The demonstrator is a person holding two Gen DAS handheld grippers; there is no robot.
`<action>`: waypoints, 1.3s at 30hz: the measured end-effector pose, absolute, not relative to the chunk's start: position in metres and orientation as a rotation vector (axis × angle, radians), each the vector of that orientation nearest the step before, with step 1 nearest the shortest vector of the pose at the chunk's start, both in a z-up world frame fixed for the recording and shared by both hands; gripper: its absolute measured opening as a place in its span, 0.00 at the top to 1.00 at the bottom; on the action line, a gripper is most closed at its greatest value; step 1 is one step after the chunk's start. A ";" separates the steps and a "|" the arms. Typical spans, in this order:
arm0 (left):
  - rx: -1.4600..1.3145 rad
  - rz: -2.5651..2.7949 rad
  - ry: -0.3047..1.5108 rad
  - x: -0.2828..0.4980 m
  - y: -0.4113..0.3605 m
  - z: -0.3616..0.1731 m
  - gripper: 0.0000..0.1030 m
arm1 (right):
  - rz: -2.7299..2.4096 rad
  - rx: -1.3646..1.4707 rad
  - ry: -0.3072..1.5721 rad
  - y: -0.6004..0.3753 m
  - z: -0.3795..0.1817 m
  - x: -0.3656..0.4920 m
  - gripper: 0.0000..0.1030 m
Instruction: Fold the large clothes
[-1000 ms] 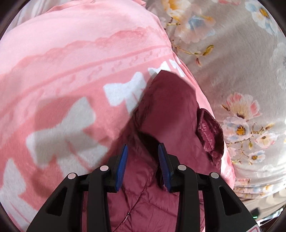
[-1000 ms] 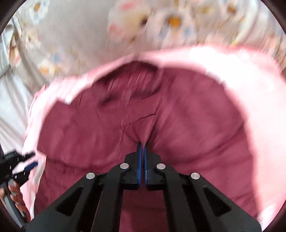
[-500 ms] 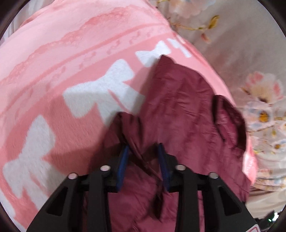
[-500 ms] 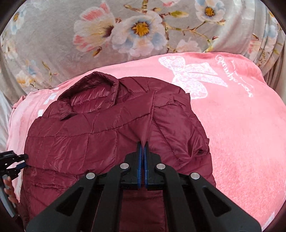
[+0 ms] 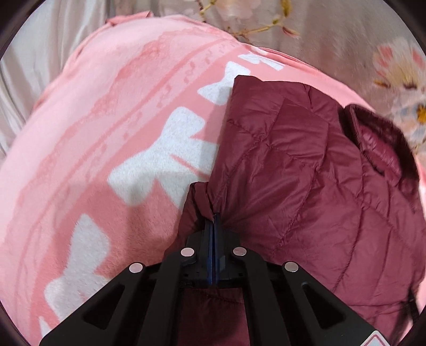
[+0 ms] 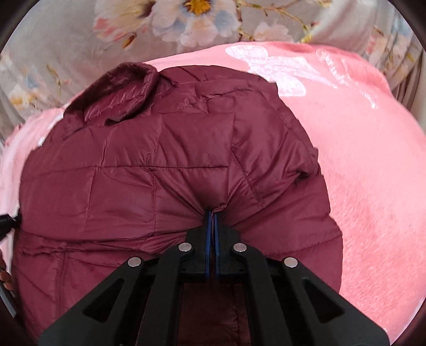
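Observation:
A maroon quilted puffer jacket (image 5: 306, 170) lies on a pink blanket with white bows (image 5: 111, 138). Its collar (image 5: 378, 138) points to the far right in the left wrist view. My left gripper (image 5: 213, 217) is shut on a pinch of the jacket's left edge. In the right wrist view the jacket (image 6: 159, 165) fills the middle, with its collar (image 6: 119, 90) at the far left. My right gripper (image 6: 212, 213) is shut on a pinch of the jacket's fabric near its near edge. The other gripper (image 6: 6, 221) just shows at the left edge.
The pink blanket (image 6: 359, 159) spreads to the right of the jacket. A grey floral sheet (image 6: 186, 24) lies beyond it, and also shows in the left wrist view (image 5: 372, 40). Pale plain fabric (image 5: 34, 61) lies at the far left.
My left gripper has closed on the jacket's edge; it was open around the fabric before. My right gripper has stayed shut on the jacket and the view has drawn closer to it.

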State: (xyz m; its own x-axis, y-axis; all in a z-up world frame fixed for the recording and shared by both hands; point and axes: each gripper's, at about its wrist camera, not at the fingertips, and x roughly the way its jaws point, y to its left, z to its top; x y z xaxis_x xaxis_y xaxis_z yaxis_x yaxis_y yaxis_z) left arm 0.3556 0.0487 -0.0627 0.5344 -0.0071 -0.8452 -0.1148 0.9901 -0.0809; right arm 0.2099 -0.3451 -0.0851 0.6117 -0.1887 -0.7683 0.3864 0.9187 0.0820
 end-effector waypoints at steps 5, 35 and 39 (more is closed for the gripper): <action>-0.068 0.075 0.970 0.337 0.051 -0.043 0.96 | -0.371 0.292 0.774 -0.357 -0.049 0.182 0.92; 0.196 -0.184 0.842 0.333 -0.088 -0.075 0.95 | -0.150 0.124 0.795 -0.258 -0.085 0.249 0.84; 0.198 -0.180 0.827 0.334 -0.087 -0.074 0.96 | -0.166 0.090 0.789 -0.253 -0.085 0.251 0.84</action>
State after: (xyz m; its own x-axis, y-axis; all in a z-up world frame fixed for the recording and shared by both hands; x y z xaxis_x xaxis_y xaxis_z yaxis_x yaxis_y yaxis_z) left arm 0.3340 -0.0875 -0.0742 0.6636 -0.0811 -0.7436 0.2352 0.9663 0.1045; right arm 0.2511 -0.2532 -0.0852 0.6922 -0.1143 -0.7126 0.1816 0.9832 0.0187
